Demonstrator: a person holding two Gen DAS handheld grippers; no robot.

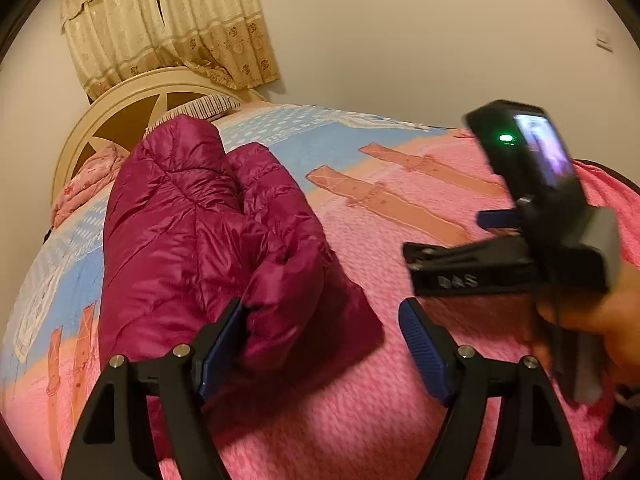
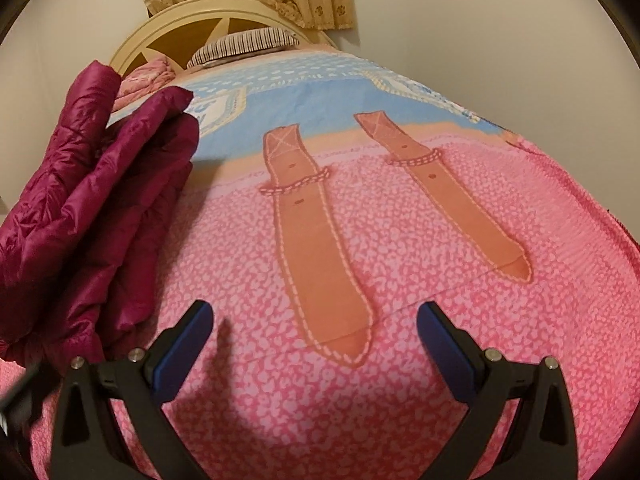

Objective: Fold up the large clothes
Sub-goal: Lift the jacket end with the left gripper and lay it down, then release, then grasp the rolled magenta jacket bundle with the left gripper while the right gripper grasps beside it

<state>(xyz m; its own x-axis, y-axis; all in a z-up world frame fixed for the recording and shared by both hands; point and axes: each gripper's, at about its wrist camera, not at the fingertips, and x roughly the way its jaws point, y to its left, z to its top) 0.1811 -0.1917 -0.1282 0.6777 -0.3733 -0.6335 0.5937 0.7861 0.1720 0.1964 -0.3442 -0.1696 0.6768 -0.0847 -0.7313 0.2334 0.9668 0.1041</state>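
A magenta puffer jacket (image 1: 208, 232) lies folded in a thick bundle on the bed. In the right wrist view it (image 2: 92, 208) sits at the left edge. My left gripper (image 1: 324, 344) is open and empty, its left finger (image 1: 218, 344) against the jacket's near corner. My right gripper (image 2: 316, 344) is open and empty over the bare bedspread, to the right of the jacket. In the left wrist view the right gripper's body (image 1: 520, 256) shows from the side, held in a hand, blurred.
The bed has a pink and blue bedspread (image 2: 400, 360) with brown strap prints. A cream headboard (image 1: 120, 104), a striped pillow (image 2: 244, 46) and a beige curtain (image 1: 168, 24) are at the far end. White walls stand behind.
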